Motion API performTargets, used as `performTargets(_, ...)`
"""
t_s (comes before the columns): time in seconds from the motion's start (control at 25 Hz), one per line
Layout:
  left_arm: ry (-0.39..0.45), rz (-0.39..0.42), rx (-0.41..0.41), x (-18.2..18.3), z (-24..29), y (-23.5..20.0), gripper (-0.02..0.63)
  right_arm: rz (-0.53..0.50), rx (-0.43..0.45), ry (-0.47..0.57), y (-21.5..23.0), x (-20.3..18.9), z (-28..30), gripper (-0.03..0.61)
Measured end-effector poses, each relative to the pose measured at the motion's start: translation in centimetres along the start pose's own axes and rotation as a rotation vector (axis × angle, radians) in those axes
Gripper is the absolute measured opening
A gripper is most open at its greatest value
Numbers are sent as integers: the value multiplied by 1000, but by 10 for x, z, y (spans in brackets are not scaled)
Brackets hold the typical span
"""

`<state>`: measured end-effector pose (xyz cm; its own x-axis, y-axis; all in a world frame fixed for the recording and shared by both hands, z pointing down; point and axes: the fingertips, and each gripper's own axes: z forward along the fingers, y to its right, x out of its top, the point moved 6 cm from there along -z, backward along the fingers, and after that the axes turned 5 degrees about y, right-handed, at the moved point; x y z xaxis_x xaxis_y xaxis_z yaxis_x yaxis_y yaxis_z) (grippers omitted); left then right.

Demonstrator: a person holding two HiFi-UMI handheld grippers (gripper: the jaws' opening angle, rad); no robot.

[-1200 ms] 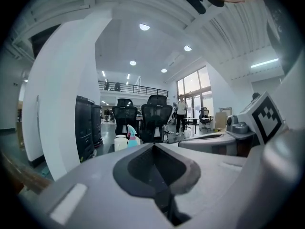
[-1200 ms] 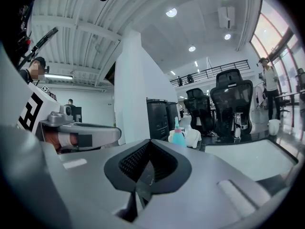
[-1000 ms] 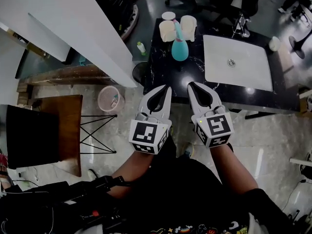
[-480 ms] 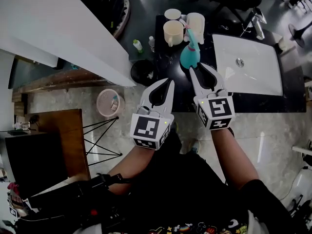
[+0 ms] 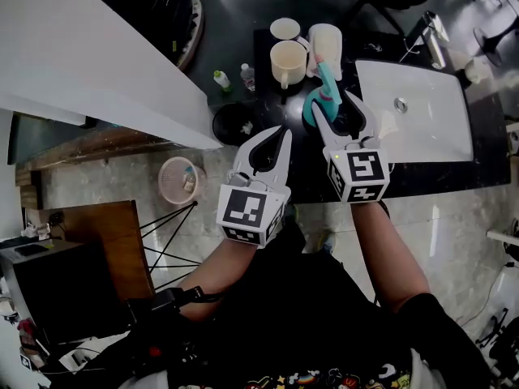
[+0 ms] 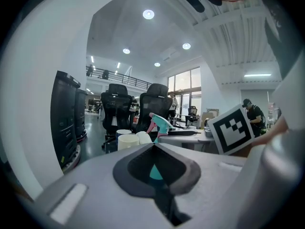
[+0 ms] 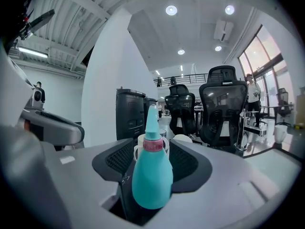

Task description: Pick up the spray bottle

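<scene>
The teal spray bottle (image 5: 310,110), with a pink collar, stands on the black counter (image 5: 422,173) in front of the cups. My right gripper (image 5: 332,100) is open, one jaw on each side of the bottle's body. In the right gripper view the spray bottle (image 7: 152,175) fills the hollow between the pads of the right gripper (image 7: 153,142); I cannot tell if they touch it. My left gripper (image 5: 283,134) hangs left of it, short of the counter edge, shut and holding nothing. In the left gripper view the bottle's trigger head (image 6: 159,123) shows beyond the left gripper (image 6: 153,145).
Two cream cups (image 5: 288,57) (image 5: 326,39) stand just behind the bottle. A white sink (image 5: 422,112) with a faucet (image 5: 434,35) lies to its right. On the floor are a black bin (image 5: 235,124) and a pink basket (image 5: 182,181). A white partition (image 5: 81,55) runs along the left.
Both grippers moved forward to the counter. The right gripper's jaws went from well short of the bottle to standing around it. The left gripper stayed shut and empty.
</scene>
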<state>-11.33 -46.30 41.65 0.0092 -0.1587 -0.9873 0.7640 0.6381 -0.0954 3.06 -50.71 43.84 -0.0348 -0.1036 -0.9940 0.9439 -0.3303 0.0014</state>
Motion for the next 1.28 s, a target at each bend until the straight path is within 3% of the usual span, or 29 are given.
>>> performTargets(0.32, -5, -9, -21, 0, 16, -17, 0, 2, -2, 10, 5, 7, 26, 245)
performTargets(0.44, -5, -10, -28, 2, 20, -18, 0, -9, 0, 5, 5, 9, 29, 176)
performTargets(0.6, 4, -11, -30, 5, 26, -18, 0, -23, 28, 9, 3, 16, 24, 175)
performTargets(0.88, 43, 3, -35, 25, 32, -5, 0, 1, 49, 75, -1, 52, -12, 175)
performTargets(1.28, 131, 43, -63, 60, 30, 40, 0, 36, 6, 141, 13, 81, -97, 175)
